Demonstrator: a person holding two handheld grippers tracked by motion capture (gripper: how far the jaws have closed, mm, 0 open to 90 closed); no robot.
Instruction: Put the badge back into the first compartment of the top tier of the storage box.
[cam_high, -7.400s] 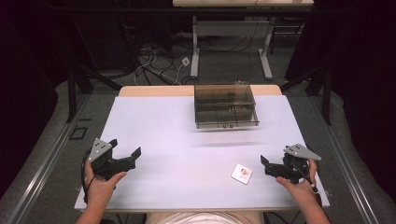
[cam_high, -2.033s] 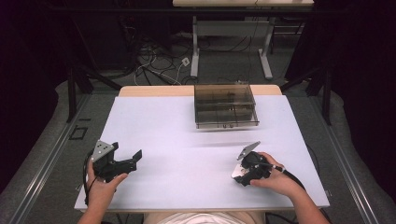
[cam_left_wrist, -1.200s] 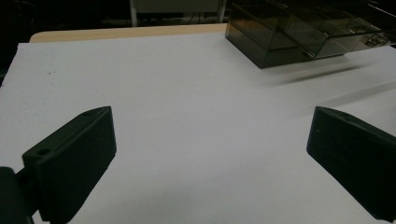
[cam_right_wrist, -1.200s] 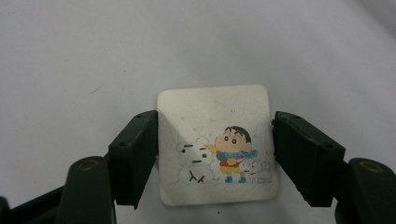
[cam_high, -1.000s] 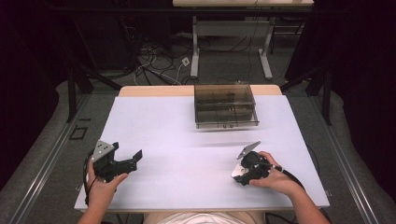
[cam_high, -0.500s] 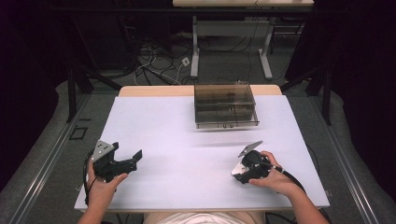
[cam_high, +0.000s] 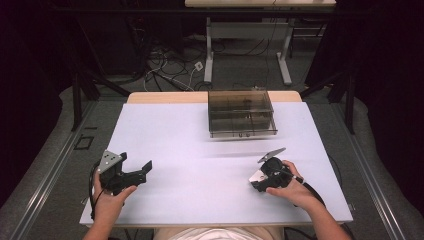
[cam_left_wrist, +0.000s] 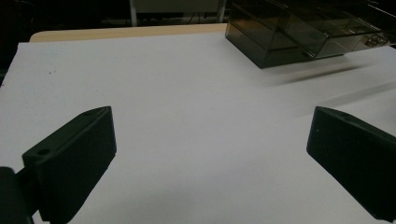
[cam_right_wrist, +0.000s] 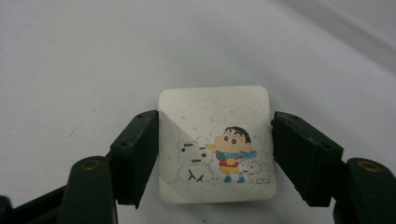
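High view: my right gripper (cam_high: 257, 179) sits at about 4 o'clock on the white table (cam_high: 200, 145), tipped down onto a small white tile (cam_high: 256, 176) that peeks out at its left edge. My right hand (cam_high: 290, 187) wraps the gripper body from the 5 o'clock side, and the grey three-cornered plate on top slants up toward 1 o'clock.

Right gripper view: the white tile (cam_right_wrist: 215, 142) lies flat on the table (cam_right_wrist: 93, 56), a rounded square bearing a cartoon print of a child, a snowman and a small dog. My right gripper (cam_right_wrist: 215, 156) straddles it, one jaw at 9 o'clock and the other at 3 o'clock of the tile. The left jaw appears to touch the tile's edge; the right jaw stands just beside its edge. I cannot tell whether they are pressing it, and the tile is not lifted.

High view: my left gripper (cam_high: 142, 170) rests at about 8 o'clock on the table, held in my left hand (cam_high: 112, 197), well apart from the tile.

Left gripper view: my left gripper (cam_left_wrist: 210, 158) has its jaws spread wide, with bare table (cam_left_wrist: 196, 116) between them.

A smoked transparent box (cam_high: 241, 112) with inner compartments stands at 12 o'clock on the table; in the left gripper view the box (cam_left_wrist: 299, 30) lies toward 1 o'clock.
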